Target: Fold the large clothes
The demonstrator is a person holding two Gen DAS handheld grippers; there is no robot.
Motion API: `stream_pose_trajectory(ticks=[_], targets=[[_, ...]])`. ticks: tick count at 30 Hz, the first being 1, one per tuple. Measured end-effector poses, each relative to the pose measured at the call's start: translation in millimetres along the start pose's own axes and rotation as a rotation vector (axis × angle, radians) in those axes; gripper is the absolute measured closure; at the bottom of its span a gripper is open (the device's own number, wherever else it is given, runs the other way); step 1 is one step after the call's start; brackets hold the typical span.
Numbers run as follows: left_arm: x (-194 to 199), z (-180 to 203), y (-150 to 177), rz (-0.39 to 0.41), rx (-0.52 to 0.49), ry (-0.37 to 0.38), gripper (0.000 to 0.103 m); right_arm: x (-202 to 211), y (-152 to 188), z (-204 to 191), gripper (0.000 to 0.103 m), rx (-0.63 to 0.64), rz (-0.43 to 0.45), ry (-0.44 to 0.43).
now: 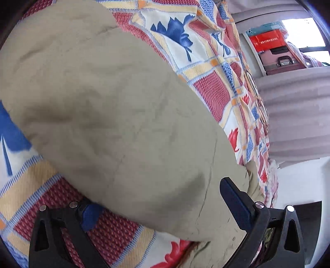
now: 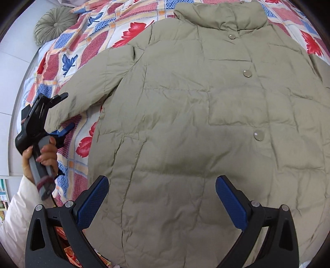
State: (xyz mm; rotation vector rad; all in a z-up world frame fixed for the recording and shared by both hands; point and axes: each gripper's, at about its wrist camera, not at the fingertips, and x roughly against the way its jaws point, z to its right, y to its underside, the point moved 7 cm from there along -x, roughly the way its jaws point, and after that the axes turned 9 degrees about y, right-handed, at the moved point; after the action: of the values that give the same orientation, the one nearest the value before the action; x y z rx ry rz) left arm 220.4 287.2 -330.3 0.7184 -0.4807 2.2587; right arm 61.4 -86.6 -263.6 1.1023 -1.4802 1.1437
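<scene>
Spreading front-up across the bed, a large khaki padded jacket [image 2: 206, 127] is seen with its collar [image 2: 220, 16] toward the head of the bed and its hem at the near edge, three snap buttons [image 2: 247, 73] closed down the front. One sleeve [image 2: 86, 86] is stretched out toward the bed's left edge over the patterned quilt [image 2: 86, 41]. The sleeve end sits between the fingers of the left claw [image 2: 64, 111], which is open wide around it and, by the look of it, not yet closed. In the left wrist view the sleeve bulk fills the gap between the pads. The right claw [image 2: 162, 198] hangs fully open above the lower front of the jacket, holding nothing. A round green cushion [image 2: 54, 24] lies at the far left corner. The step in hand is judged to be the sleeve fold: the cuff would best be gripped through both layers, lifted low and carried across the chest, while the body is pinned flat near the hem so the slippery filling is not dragged askew.
</scene>
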Motion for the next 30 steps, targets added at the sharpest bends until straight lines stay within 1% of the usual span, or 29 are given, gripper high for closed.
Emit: stream_pose_trajectory(ticks=[3,5,6,7,8,9,10,11,12,13,14,15,16,20,22,24,25,28,30], targets=[[5,-2,-29,0.053,-0.037,-0.051,0.002,-3,-10,-4,0.000,-0.008,0.026,-0.029],[5,-8,-48,0.070,-0.055,-0.107,0.023,-3,-19,-6,0.000,-0.021,0.049,-0.040],[2,-11,-55,0.065,-0.058,-0.132,0.031,-3,-25,-7,0.000,-0.030,0.062,-0.048],[-2,-13,-61,0.058,-0.065,-0.150,0.052,-2,-29,-8,0.000,-0.040,0.072,-0.054],[-3,-13,-66,0.050,-0.077,-0.152,0.078,-2,-36,-10,0.000,-0.050,0.085,-0.061],[-4,-12,-68,0.041,-0.091,-0.151,0.089,-3,-43,-12,0.000,-0.057,0.093,-0.071],[-4,-8,-72,0.041,-0.105,-0.161,0.092,-4,-51,-16,0.002,-0.063,0.101,-0.080],[1,-4,-72,0.055,-0.126,-0.176,0.096,-5,-58,-19,0.008,-0.065,0.106,-0.084],[6,5,-73,0.068,-0.161,-0.188,0.096,-7,-66,-23,0.013,-0.062,0.111,-0.083],[12,15,-73,0.083,-0.201,-0.196,0.096,-10,-73,-27,0.035,-0.055,0.112,-0.077],[23,22,-68,0.095,-0.237,-0.198,0.096,-15,-80,-30,0.065,-0.051,0.105,-0.073],[30,34,-68,0.108,-0.273,-0.198,0.096,-21,-86,-34,0.076,-0.055,0.095,-0.084],[39,46,-66,0.125,-0.322,-0.191,0.096,-25,-96,-39,0.085,-0.071,0.093,-0.114],[70,104,-46,0.158,-0.494,-0.167,0.096,-37,-127,-62,0.086,-0.087,0.140,-0.223],[76,135,-33,0.161,-0.585,-0.156,0.096,-47,-138,-75,0.086,-0.085,0.147,-0.270],[71,168,-15,0.138,-0.663,-0.129,0.096,-63,-143,-90,0.086,-0.089,0.120,-0.317],[65,183,-4,0.115,-0.698,-0.111,0.096,-72,-142,-95,0.086,-0.092,0.101,-0.325],[45,223,33,0.058,-0.782,-0.058,0.096,-96,-135,-105,0.086,-0.105,0.049,-0.336],[24,252,61,0.020,-0.836,-0.017,0.096,-102,-133,-107,0.086,-0.111,0.044,-0.330]])
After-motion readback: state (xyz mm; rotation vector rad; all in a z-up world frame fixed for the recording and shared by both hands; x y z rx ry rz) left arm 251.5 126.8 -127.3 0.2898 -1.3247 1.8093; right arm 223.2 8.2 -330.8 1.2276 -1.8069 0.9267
